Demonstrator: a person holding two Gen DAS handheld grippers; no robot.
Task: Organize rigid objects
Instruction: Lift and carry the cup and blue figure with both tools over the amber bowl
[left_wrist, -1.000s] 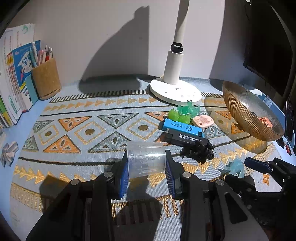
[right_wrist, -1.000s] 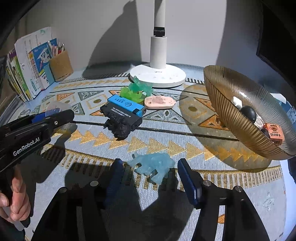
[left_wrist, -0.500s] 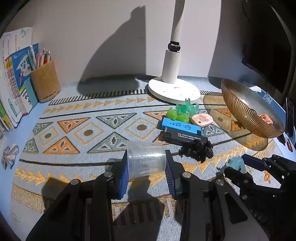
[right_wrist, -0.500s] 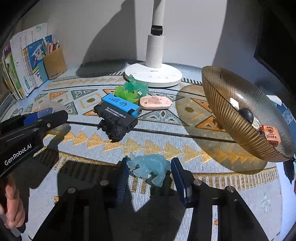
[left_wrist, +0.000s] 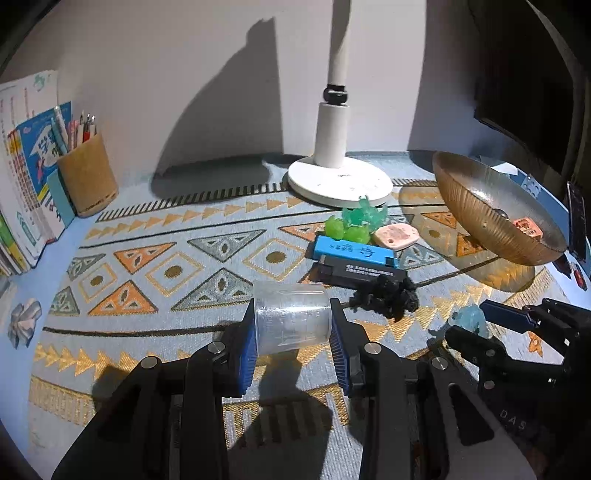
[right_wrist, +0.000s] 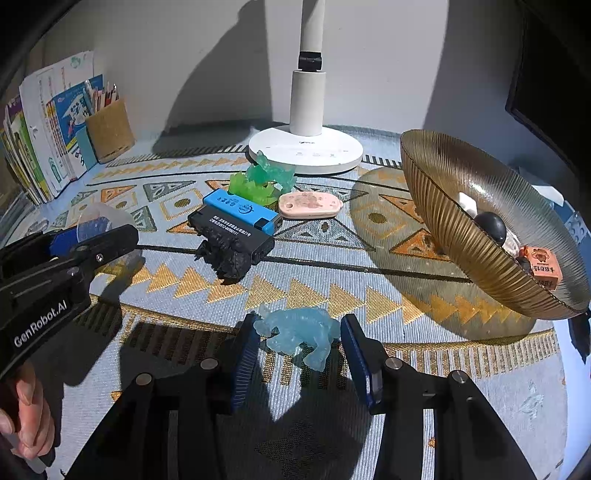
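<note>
I am closing my right gripper (right_wrist: 297, 341) around a pale blue, see-through figure (right_wrist: 299, 334) with lumpy limbs; it is lying on the mat (right_wrist: 332, 288) between my two pads, the left pad touching it, the right pad just beside it. My left gripper (left_wrist: 291, 338) is clamping a clear cup (left_wrist: 291, 319) with faint printed scale lines, held on its side between the pads.

Ahead of my right fingers I am counting one black figure (right_wrist: 225, 256), one black bar (right_wrist: 231, 230) with white print too small to read, one blue bar (right_wrist: 240, 208), one green figure (right_wrist: 266, 179), one pink tag (right_wrist: 308, 205) and one lamp (right_wrist: 306, 147). To the right, one ribbed amber bowl (right_wrist: 461, 236) is holding an orange block (right_wrist: 541, 267) and a dark ball (right_wrist: 489, 227). My left gripper's side is reading "GenRobot.AI".
</note>
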